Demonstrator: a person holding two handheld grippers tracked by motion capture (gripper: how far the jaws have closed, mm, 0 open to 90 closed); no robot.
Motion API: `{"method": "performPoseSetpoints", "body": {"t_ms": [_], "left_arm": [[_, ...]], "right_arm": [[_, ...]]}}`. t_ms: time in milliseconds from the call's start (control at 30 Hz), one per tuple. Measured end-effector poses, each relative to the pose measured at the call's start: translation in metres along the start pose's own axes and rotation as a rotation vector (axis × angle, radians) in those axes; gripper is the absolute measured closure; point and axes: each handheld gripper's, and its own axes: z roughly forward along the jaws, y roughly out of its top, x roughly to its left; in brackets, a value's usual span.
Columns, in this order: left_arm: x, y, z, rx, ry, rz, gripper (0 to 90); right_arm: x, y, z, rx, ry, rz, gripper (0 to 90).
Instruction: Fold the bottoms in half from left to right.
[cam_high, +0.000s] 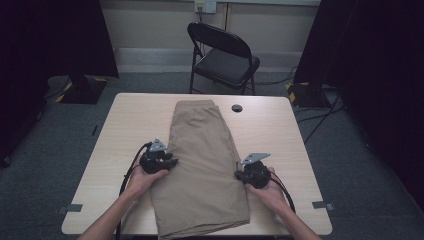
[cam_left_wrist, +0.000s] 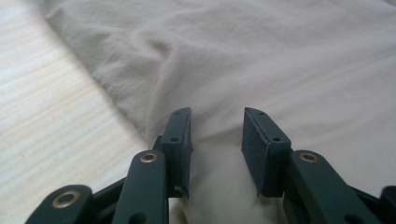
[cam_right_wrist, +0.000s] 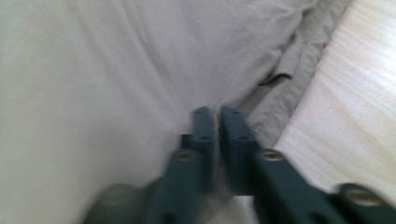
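High view, near edge first: two forearms in from the bottom, left gripper (cam_high: 159, 161) on the left edge of the shorts (cam_high: 205, 170), right gripper (cam_high: 253, 172) on the right edge, both about midway up the garment. Shorts lying flat down the middle of the table (cam_high: 125, 130), one end at the near edge, the other reaching toward the far side.

Left gripper view: jaws standing partly open, a soft ridge of fabric (cam_left_wrist: 219, 154) bunched between them, pads not visibly pressing on it. Right gripper view, a bit blurred: jaws nearly together, just a sliver of gap, tips down by the hem (cam_right_wrist: 299, 84); can't tell whether any cloth is actually pinched in there.

Looks like a fold being set up. Best bet: get a proper bite on both edges at matching heights, close fully before lifting, then move both sides together so the cloth doesn't skew or drag off the near edge.

Count: one pair of shorts, two grippers, one table with one cable hole (cam_high: 236, 108), and farthest back one folding chair (cam_high: 223, 55).
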Motion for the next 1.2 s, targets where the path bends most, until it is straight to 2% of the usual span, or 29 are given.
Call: {"method": "performPoseSetpoints", "body": {"t_ms": [67, 133, 200, 267, 367, 400, 433, 500, 533, 567, 600, 700, 767, 867, 933, 1000, 1100, 1167, 1200], "left_arm": [[0.000, 0.001, -0.002, 0.007, -0.009, -0.006, 55.3], [-0.001, 0.002, -0.009, 0.004, -0.042, -0.032, 54.8], [-0.002, 0.003, -0.018, 0.003, -0.056, -0.025, 55.0], [-0.005, 0.003, -0.028, 0.001, -0.075, -0.025, 56.2], [-0.009, 0.002, -0.042, -0.007, -0.117, -0.052, 57.7], [-0.011, 0.001, -0.045, 0.001, -0.128, -0.057, 57.7], [-0.015, -0.001, -0.048, 0.023, -0.159, -0.073, 57.7], [-0.023, -0.008, -0.053, 0.063, -0.187, -0.020, 56.7], [-0.028, -0.013, -0.054, 0.094, -0.166, -0.001, 57.3], [-0.029, -0.016, -0.054, 0.112, -0.162, -0.006, 57.8], [-0.029, -0.018, -0.053, 0.114, -0.169, -0.006, 58.6], [-0.025, -0.019, -0.044, 0.120, -0.138, -0.003, 60.8], [-0.022, -0.019, -0.036, 0.141, -0.124, 0.001, 60.8], [-0.019, -0.012, -0.027, 0.137, -0.105, 0.013, 61.0], [-0.019, -0.009, -0.021, 0.127, -0.062, 0.043, 60.9], [-0.017, -0.006, -0.019, 0.132, -0.051, 0.060, 60.9], [-0.011, -0.004, -0.013, 0.109, -0.028, 0.056, 61.0], [-0.005, -0.002, -0.009, 0.091, -0.017, 0.060, 60.8], [-0.002, -0.002, -0.007, 0.068, -0.016, 0.045, 60.8]], "right_arm": [[0.000, 0.001, -0.003, -0.030, 0.008, 0.007, 73.0], [0.000, 0.003, -0.010, -0.088, 0.006, 0.014, 69.5], [-0.002, 0.005, -0.014, -0.125, 0.009, 0.022, 68.9], [-0.003, 0.005, -0.015, -0.138, 0.019, 0.025, 67.3], [0.000, 0.005, -0.015, -0.144, 0.039, 0.013, 67.7], [0.002, 0.005, -0.015, -0.148, 0.047, 0.008, 67.6], [0.003, 0.006, -0.015, -0.149, 0.047, 0.004, 67.0], [0.006, 0.007, -0.011, -0.152, 0.064, 0.003, 66.7], [0.006, 0.007, -0.009, -0.147, 0.068, 0.002, 66.6], [0.006, 0.008, -0.005, -0.138, 0.063, 0.001, 66.2], [0.006, 0.009, -0.002, -0.129, 0.062, 0.001, 66.1], [0.004, 0.010, 0.007, -0.105, 0.049, -0.003, 65.5], [0.003, 0.009, 0.011, -0.081, 0.031, -0.004, 63.9], [0.000, 0.007, 0.016, -0.066, 0.032, 0.011, 59.6], [-0.002, 0.008, 0.017, -0.078, 0.047, 0.037, 55.8], [-0.001, 0.008, 0.019, -0.084, 0.034, 0.032, 55.1], [-0.001, 0.010, 0.022, -0.092, 0.019, 0.028, 54.6], [-0.002, 0.012, 0.024, -0.094, 0.019, 0.044, 53.4], [-0.002, 0.013, 0.024, -0.096, 0.020, 0.049, 53.4]]}}
